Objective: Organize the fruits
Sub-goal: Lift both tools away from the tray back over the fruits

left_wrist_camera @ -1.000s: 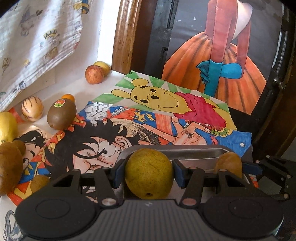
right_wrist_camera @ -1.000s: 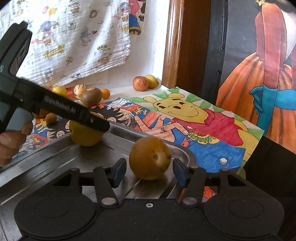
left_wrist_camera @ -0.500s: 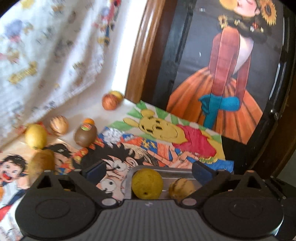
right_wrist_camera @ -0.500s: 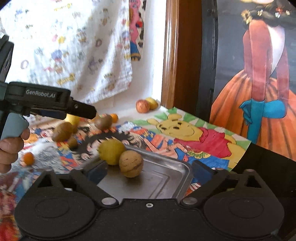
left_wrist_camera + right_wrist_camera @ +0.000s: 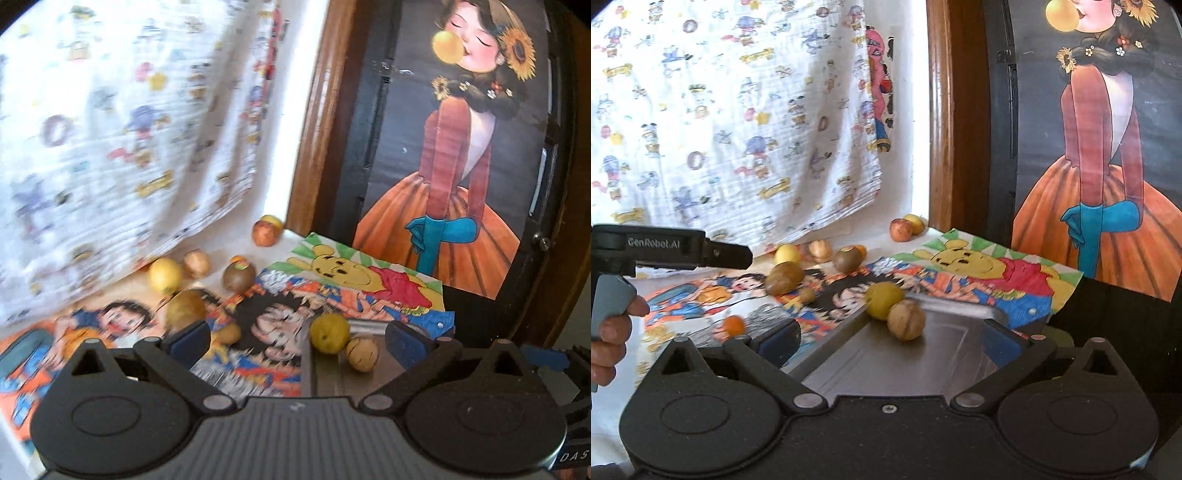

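A steel tray (image 5: 945, 358) lies on the table's right side, and at its far left corner a yellow-green fruit (image 5: 884, 295) and a tan round fruit (image 5: 905, 319) touch each other. Both also show in the left wrist view: the yellow-green fruit (image 5: 329, 332) and the tan fruit (image 5: 362, 354). My right gripper (image 5: 890, 341) hangs above the near part of the tray, its jaws opening with nothing between them. My left gripper (image 5: 297, 339) is open and empty, back from the tray's left rim (image 5: 306, 365). One of its fingers (image 5: 727, 255) shows at the left.
Loose fruit lies on the cartoon drawings at the back left: a kiwi (image 5: 846, 259), a lemon (image 5: 786, 254), a brown fruit (image 5: 783, 277), an apple (image 5: 900, 229), a small orange (image 5: 733, 325). A patterned cloth (image 5: 738, 110) hangs behind. A person's hand (image 5: 609, 332) holds the left gripper.
Both grippers opened and let go of their fruits, which now rest in the tray. Both pulled back and up, so the tray and fruits look smaller and farther away.
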{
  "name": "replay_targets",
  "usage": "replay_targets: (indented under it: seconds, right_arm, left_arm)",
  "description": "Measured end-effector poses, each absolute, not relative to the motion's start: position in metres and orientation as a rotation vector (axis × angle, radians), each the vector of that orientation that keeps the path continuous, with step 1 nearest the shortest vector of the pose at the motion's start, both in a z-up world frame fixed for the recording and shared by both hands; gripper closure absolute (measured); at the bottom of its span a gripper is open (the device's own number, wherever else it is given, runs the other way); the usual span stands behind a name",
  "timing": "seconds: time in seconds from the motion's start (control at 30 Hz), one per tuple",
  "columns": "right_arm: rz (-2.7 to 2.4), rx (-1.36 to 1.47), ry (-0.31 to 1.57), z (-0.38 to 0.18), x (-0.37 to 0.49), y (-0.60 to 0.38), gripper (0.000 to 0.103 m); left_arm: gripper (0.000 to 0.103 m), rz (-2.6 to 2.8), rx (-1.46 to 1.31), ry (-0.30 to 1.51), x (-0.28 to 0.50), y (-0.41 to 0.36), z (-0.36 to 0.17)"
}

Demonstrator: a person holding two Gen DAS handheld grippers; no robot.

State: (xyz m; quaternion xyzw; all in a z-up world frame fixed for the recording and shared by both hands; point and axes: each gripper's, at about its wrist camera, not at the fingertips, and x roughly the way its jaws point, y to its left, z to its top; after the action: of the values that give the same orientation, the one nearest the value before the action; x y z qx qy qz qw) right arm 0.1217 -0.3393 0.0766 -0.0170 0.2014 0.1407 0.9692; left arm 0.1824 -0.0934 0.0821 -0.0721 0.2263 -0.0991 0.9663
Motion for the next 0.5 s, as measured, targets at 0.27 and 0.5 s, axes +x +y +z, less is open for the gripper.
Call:
replay_targets:
  seconds: [0.27,0.5]
  right_arm:
    - [0.275,-0.011,0.436,0.07,0.068,-0.305,0.001]
    - [0.247,-0.006,0.439,0.058,0.03,-0.273,0.001]
  left_arm:
    - [0.0,-0.096,-0.135,0.477,0.12,-0.053,0.069]
    - [0.0,-0.094,-0.171,0.482,0.075,-0.018,0.052]
